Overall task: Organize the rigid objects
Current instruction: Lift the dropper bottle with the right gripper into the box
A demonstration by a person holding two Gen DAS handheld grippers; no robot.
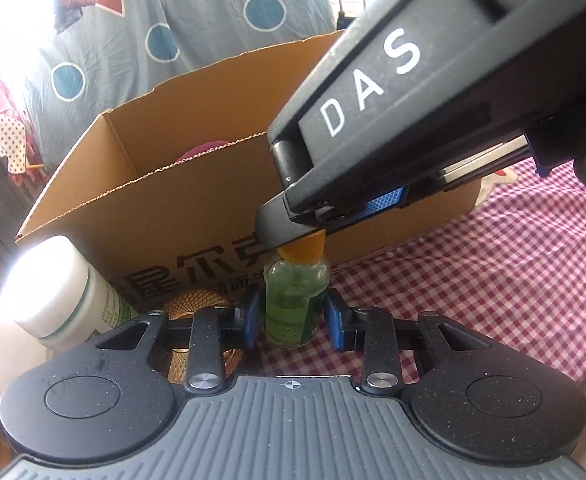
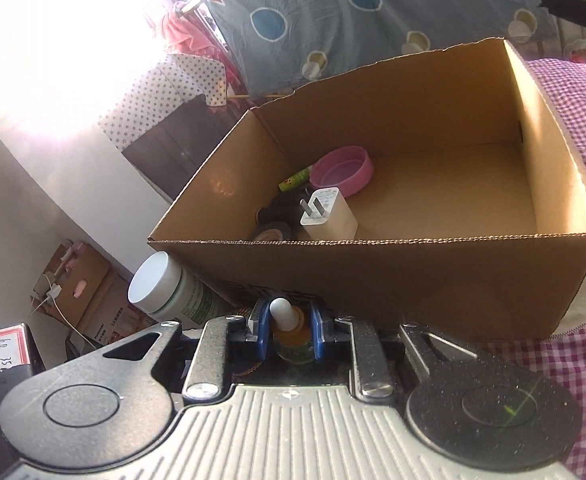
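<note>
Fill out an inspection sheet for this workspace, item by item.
Surface: pink checked cloth.
Job's things: small glass bottle with orange cap upright before the cardboard box; box holds a pink bowl and white charger.
Clutter: white jar beside the box.
Grippers: left gripper shut on the bottle's body; right gripper shut on its cap.
Cables: white cable by floor cartons.
Surroundings: patterned fabric behind.

The cardboard box [image 2: 393,280] stands open-topped, its right half bare; a white jar [image 2: 161,284] crowds its near-left corner.
</note>
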